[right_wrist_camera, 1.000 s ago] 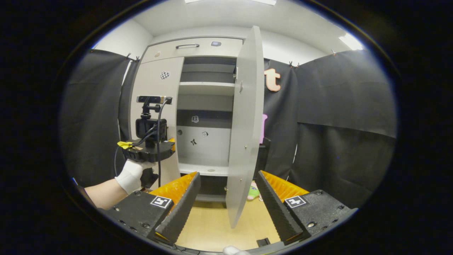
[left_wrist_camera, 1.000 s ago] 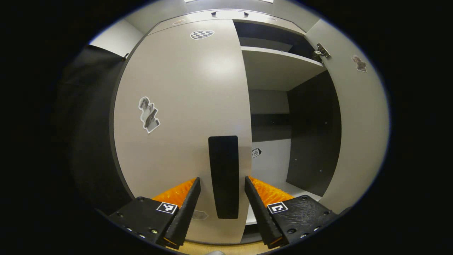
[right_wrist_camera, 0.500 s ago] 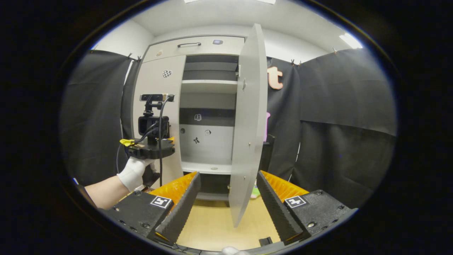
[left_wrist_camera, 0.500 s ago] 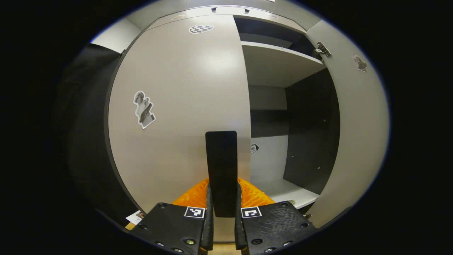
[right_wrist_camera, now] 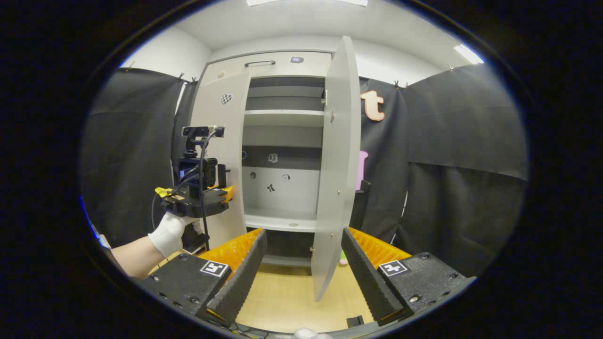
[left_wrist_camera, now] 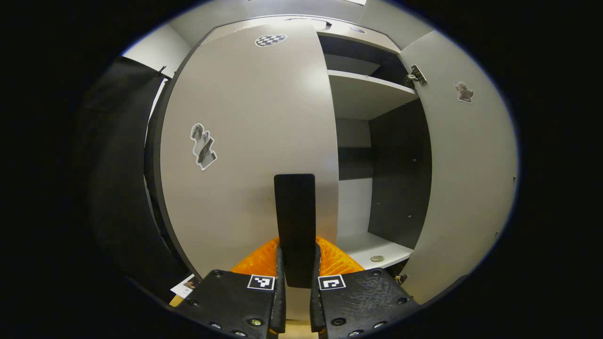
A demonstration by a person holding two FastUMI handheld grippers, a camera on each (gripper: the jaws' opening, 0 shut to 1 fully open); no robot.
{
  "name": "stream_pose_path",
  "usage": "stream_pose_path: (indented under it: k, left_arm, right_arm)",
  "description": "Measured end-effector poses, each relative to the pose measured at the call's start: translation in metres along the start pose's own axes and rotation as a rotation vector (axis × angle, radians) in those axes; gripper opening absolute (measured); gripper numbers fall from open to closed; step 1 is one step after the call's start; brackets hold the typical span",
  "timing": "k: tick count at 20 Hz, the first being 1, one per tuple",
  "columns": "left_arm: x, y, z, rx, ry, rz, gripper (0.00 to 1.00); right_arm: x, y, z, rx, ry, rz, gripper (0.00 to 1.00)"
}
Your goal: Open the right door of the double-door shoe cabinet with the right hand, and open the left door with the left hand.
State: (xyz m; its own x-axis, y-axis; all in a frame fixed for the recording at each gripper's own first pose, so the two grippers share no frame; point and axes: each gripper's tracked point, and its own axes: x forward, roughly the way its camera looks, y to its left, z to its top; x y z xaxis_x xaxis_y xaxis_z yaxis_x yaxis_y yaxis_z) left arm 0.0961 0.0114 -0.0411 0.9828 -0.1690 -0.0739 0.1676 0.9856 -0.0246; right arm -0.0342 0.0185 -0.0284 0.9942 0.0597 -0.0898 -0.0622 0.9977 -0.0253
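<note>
Left gripper [left_wrist_camera: 297, 287] clamped on left door's handle [left_wrist_camera: 295, 226], door seemingly ajar, right gripper [right_wrist_camera: 304, 256] level, fingers spread, empty

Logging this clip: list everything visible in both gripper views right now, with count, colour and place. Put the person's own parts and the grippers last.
Cabinet: one, pale grey, against the back wall.
Left door: one, pale grey, barely ajar.
Handle: one, black, upright near the left door's free edge.
Right door: one, pale grey, swung wide open.
Shelves: several, pale grey, inside the cabinet; no shoes seen on them.
Stickers: several, mostly black and white, on the doors and the back panel.
Hinge: one, metal, top of the right door.
Floor: light wood, below the cabinet.
Gloved hand: one, white glove, holding the left gripper.
Left gripper: one, shut on the handle.
Right gripper: one, open, back from the right door.
</note>
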Motion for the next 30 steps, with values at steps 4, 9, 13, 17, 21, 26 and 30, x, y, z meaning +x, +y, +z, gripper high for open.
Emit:
stream_pose_path:
  k: [4,9,13,17,21,26,30]
  left_arm:
    - [-0.024,0.006,0.001,0.007,0.002,0.018,0.19]
    - [-0.046,0.018,0.0,0.028,0.002,0.025,0.19]
    - [-0.064,0.026,-0.001,0.007,0.005,0.045,0.13]
    - [-0.076,0.035,-0.001,0.016,0.006,0.059,0.08]
    - [-0.096,0.054,-0.003,0.029,0.009,0.085,0.08]
    - [-0.114,0.079,-0.004,0.013,0.011,0.102,0.02]
    - [-0.129,0.106,-0.006,0.038,0.002,0.156,0.0]
  right_arm:
    - [-0.009,0.006,0.002,-0.012,-0.018,0.043,0.99]
    - [-0.014,0.009,0.003,-0.015,-0.029,0.083,0.99]
    - [-0.014,0.015,0.004,-0.02,-0.033,0.111,1.0]
    - [-0.012,0.018,0.005,-0.02,-0.039,0.135,1.0]
    - [-0.012,0.021,0.004,-0.026,-0.038,0.159,1.0]
    - [-0.014,0.027,0.003,-0.025,-0.028,0.202,0.99]
    - [-0.012,0.033,0.004,-0.025,-0.03,0.234,0.99]
